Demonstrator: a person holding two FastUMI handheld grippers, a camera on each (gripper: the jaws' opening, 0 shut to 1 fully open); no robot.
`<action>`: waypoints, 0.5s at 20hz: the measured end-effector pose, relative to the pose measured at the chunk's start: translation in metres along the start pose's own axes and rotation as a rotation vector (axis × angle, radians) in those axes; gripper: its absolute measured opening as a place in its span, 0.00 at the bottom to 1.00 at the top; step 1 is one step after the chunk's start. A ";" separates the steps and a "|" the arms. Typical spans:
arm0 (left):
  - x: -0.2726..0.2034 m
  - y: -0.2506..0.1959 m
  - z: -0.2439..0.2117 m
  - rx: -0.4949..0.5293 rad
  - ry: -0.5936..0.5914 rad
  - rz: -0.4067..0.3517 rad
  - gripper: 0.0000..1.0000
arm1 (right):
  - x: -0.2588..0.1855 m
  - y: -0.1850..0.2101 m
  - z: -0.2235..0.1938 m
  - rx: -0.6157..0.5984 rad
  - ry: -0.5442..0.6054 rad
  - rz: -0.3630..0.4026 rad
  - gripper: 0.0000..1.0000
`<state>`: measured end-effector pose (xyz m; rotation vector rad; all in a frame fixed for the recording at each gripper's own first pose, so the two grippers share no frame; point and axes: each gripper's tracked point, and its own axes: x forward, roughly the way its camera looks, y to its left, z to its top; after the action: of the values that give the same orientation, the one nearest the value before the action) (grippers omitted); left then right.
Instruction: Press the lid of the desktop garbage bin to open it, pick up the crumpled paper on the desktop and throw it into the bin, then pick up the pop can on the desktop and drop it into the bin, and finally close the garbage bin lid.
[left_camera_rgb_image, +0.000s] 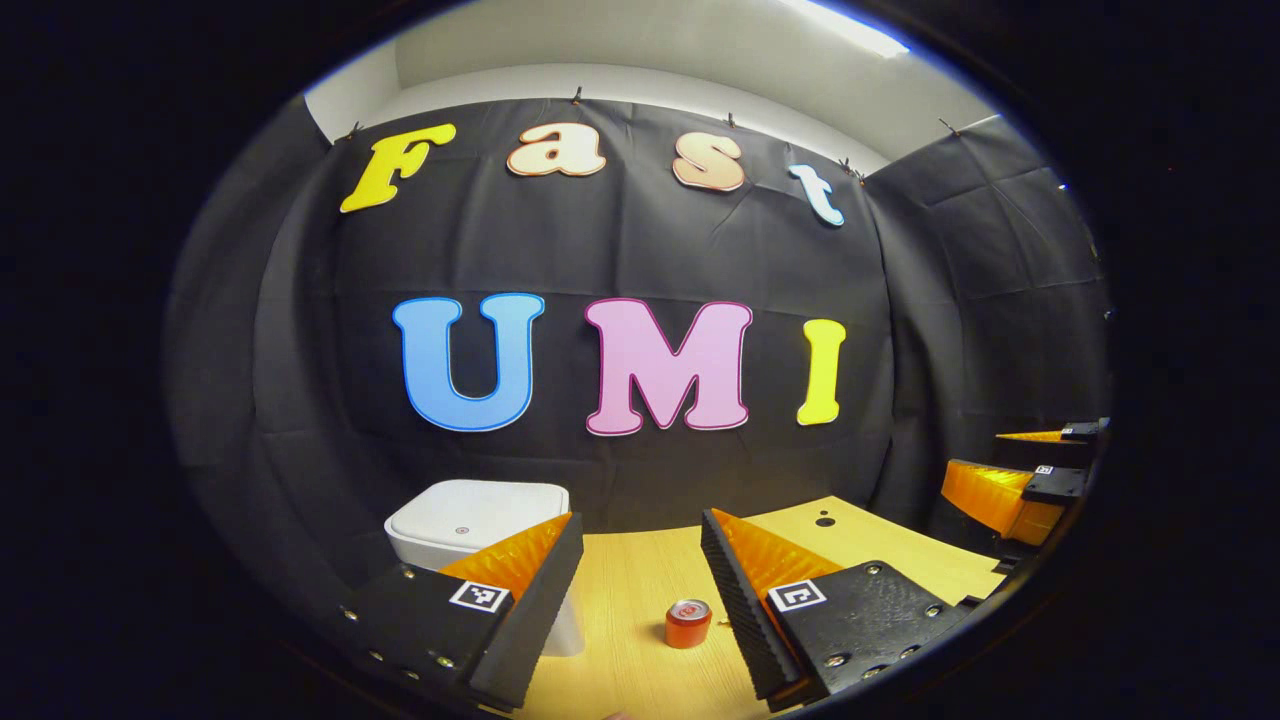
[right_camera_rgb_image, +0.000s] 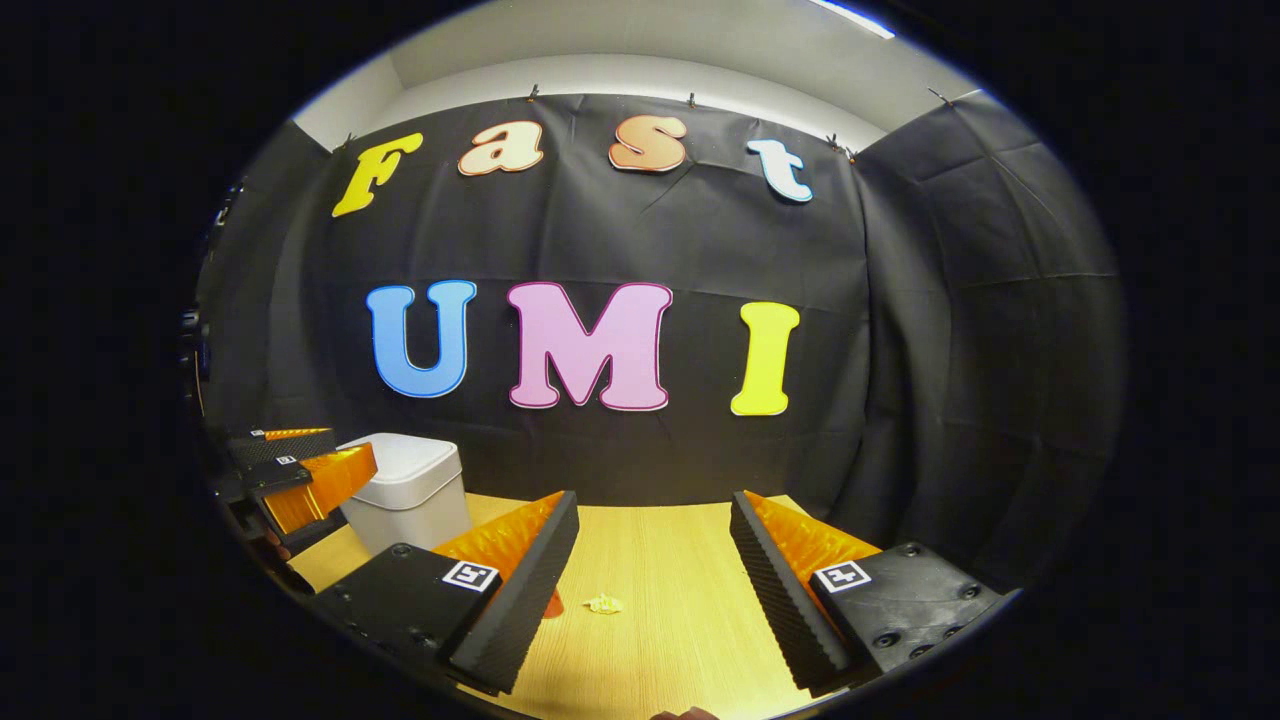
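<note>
Left claw spread, empty; pop can upright between its fingers, bin ahead-left, lid down. Right claw spread; crumpled paper lies between its fingers on the worktop.

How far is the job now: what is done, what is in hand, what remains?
Nothing looks done: the bin has its lid shut, the pop can stands on the table, and the crumpled paper lies there. In hand: nothing; the left gripper and right gripper are open and empty. All steps remain.
</note>
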<state>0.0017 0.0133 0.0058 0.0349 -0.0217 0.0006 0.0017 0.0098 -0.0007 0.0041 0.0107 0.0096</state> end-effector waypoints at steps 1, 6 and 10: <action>0.001 0.004 -0.001 0.003 -0.001 0.004 0.79 | 0.000 0.000 0.000 -0.001 0.000 -0.001 0.98; 0.005 0.031 0.002 0.005 0.000 0.040 0.79 | -0.004 0.003 -0.001 -0.011 -0.001 0.001 0.98; 0.013 0.061 0.006 0.006 -0.005 0.063 0.79 | -0.007 0.012 0.000 -0.019 -0.003 0.018 0.98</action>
<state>0.0146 0.0739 0.0145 0.0406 -0.0276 0.0631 -0.0051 0.0217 -0.0007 -0.0144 0.0079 0.0277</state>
